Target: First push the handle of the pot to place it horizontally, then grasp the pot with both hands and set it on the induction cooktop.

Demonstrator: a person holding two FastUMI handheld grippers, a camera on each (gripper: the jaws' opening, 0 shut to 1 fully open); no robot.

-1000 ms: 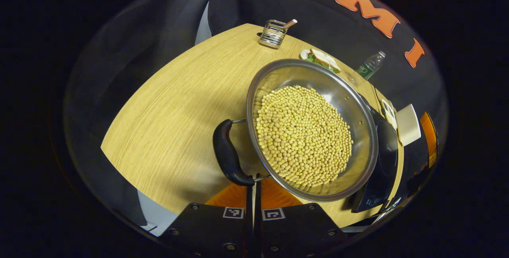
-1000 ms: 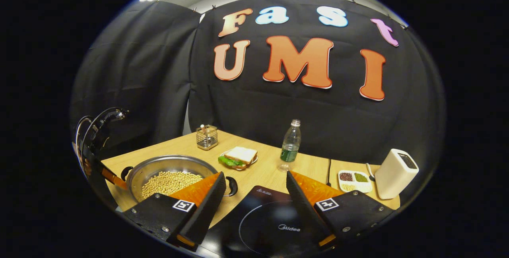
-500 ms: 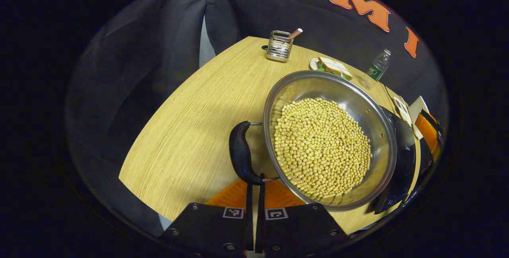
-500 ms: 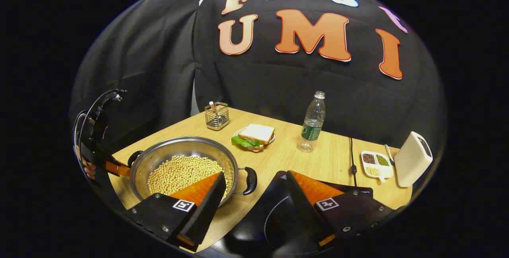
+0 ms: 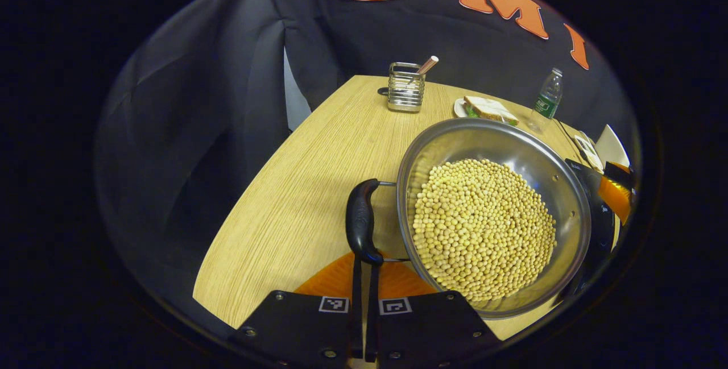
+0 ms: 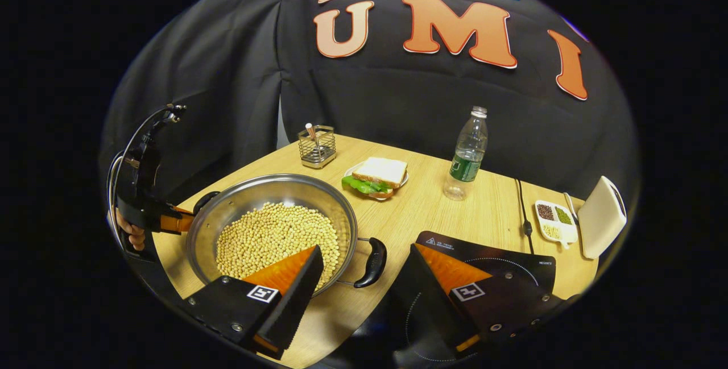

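Note:
A steel pot (image 5: 495, 147) full of yellow beans (image 5: 483, 221) stands on the wooden table (image 5: 296, 198). My left gripper (image 5: 364, 269) is shut, its tips touching the near end of the pot's black left handle (image 5: 360, 221). In the right gripper view the pot (image 6: 227, 215) sits at lower left, and its black right handle (image 6: 372, 261) lies in the gap of my open right gripper (image 6: 364, 283), touched by neither finger. The black induction cooktop (image 6: 500, 258) lies just right of the pot. The left gripper (image 6: 165, 222) and the hand (image 6: 133, 235) holding it show at the pot's far side.
At the back of the table stand a wire utensil holder (image 6: 317, 144), a sandwich on a plate (image 6: 378, 175) and a plastic bottle (image 6: 467, 156). A divided dish of beans (image 6: 554, 221), a white block (image 6: 603, 215) and a black cable (image 6: 520, 204) sit beyond the cooktop.
The right gripper has come closer to the pot, so the right handle now lies between its open fingers. The pot has turned a little while the shut left gripper stays at the left handle.

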